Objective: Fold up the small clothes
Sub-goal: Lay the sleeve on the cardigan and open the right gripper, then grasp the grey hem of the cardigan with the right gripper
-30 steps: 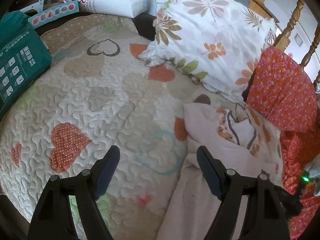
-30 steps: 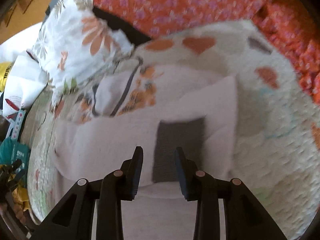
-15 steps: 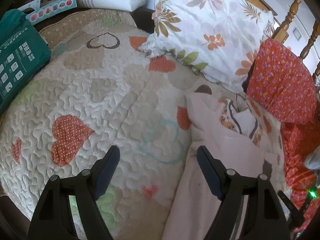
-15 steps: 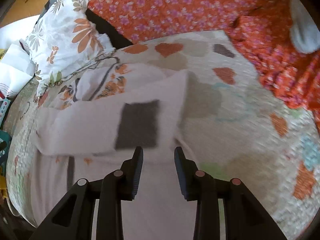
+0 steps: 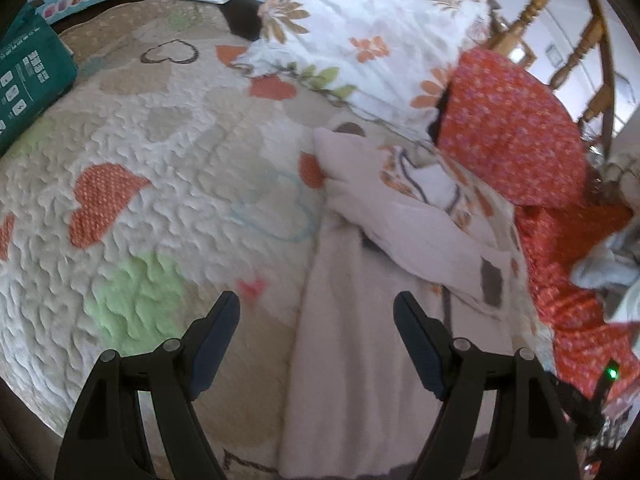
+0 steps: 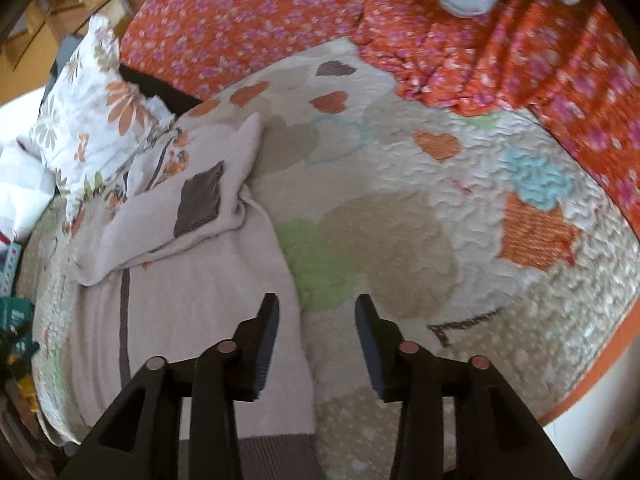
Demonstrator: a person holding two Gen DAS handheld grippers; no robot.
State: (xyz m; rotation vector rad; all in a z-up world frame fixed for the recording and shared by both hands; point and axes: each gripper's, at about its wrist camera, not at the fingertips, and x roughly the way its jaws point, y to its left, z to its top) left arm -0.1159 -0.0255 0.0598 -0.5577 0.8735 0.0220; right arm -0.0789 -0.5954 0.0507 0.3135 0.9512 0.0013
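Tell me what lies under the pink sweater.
The sweater lies on the heart quilt, which shows all around it. Its folded sleeve covers part of its body; anything else beneath is hidden.

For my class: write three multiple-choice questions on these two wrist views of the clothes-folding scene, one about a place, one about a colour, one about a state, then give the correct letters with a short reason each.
1. Where does the pale pink garment lie?
A. on the heart-patterned quilt
B. on a wooden chair
C. inside the teal box

2. What colour is the square patch on the garment's folded-over part?
A. bright green
B. dark grey-brown
C. yellow

3. What state is the left gripper in?
A. shut on the garment
B. shut on the floral pillow
C. open, holding nothing

Answers:
1 A: the quilt shows all round the garment.
2 B: the right wrist view shows the patch dark against pale pink.
3 C: the jaws stand wide apart with cloth and quilt visible between them.
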